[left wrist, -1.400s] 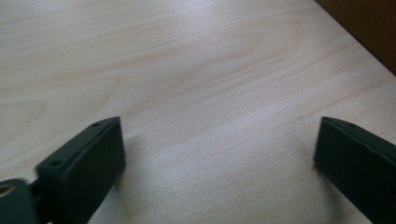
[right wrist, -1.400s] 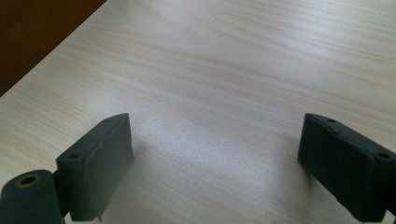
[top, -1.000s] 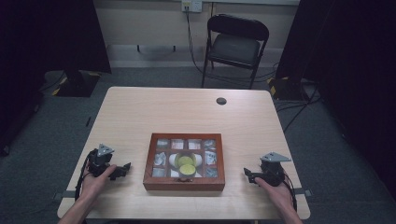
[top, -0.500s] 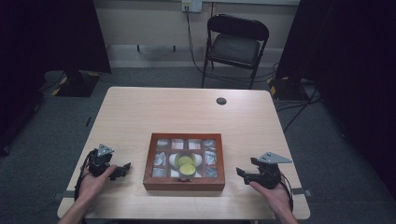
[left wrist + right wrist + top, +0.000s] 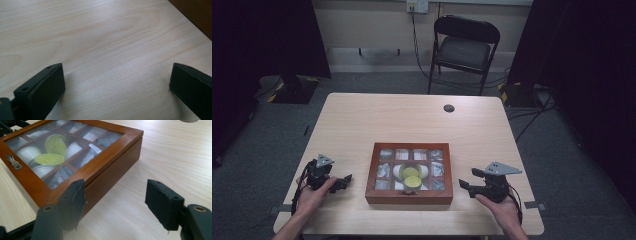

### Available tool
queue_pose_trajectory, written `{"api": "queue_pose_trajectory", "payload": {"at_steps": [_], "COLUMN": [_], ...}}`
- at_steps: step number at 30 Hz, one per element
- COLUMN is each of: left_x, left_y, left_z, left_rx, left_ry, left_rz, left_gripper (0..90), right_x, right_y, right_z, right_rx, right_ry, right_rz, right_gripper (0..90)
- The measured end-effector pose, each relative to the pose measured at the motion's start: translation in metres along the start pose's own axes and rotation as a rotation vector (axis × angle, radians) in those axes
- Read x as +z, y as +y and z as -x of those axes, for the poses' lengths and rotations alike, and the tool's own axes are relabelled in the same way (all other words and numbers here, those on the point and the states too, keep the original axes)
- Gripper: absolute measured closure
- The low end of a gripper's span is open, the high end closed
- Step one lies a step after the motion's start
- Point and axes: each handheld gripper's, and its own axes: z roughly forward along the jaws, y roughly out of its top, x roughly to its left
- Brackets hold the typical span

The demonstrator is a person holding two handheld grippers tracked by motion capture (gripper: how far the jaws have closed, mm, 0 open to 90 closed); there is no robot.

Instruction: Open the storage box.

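Closed wooden box with glass lid, divided compartments, near table's front edge

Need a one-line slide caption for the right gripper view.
Open black right gripper faces the corner of a closed brown wooden box with a glass-paned lid, on a pale wooden table.

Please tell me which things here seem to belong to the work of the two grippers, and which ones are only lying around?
Probably part of the work:
- wooden box, lid closed, with small cups behind its glass
- left gripper, open
- right gripper, open, beside the box

Only lying about:
- small dark disc on the table
- folding chair behind
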Motion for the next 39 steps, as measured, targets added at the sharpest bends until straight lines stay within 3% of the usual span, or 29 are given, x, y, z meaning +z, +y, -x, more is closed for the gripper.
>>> {"api": "queue_pose_trajectory", "payload": {"at_steps": [8,20,30,39], "left_x": [0.0,0.0,0.0,0.0], "left_y": [0.0,0.0,0.0,0.0], "left_z": [0.0,0.0,0.0,0.0], "left_rx": [0.0,-0.001,-0.001,-0.001], "left_ry": [0.0,0.0,0.0,0.0], "left_rz": [0.0,0.0,0.0,0.0], "left_gripper": [0.0,0.0,0.0,0.0], "right_x": [0.005,0.021,0.041,0.065], "right_y": [0.01,0.031,0.051,0.067], "right_z": [-0.014,-0.034,-0.057,-0.083], "right_rx": [-0.036,-0.069,-0.107,-0.157], "right_ry": [0.034,0.121,0.215,0.315], "right_rz": [-0.022,-0.05,-0.059,-0.113], "right_gripper": [36.6,40.9,47.2,51.3]}}
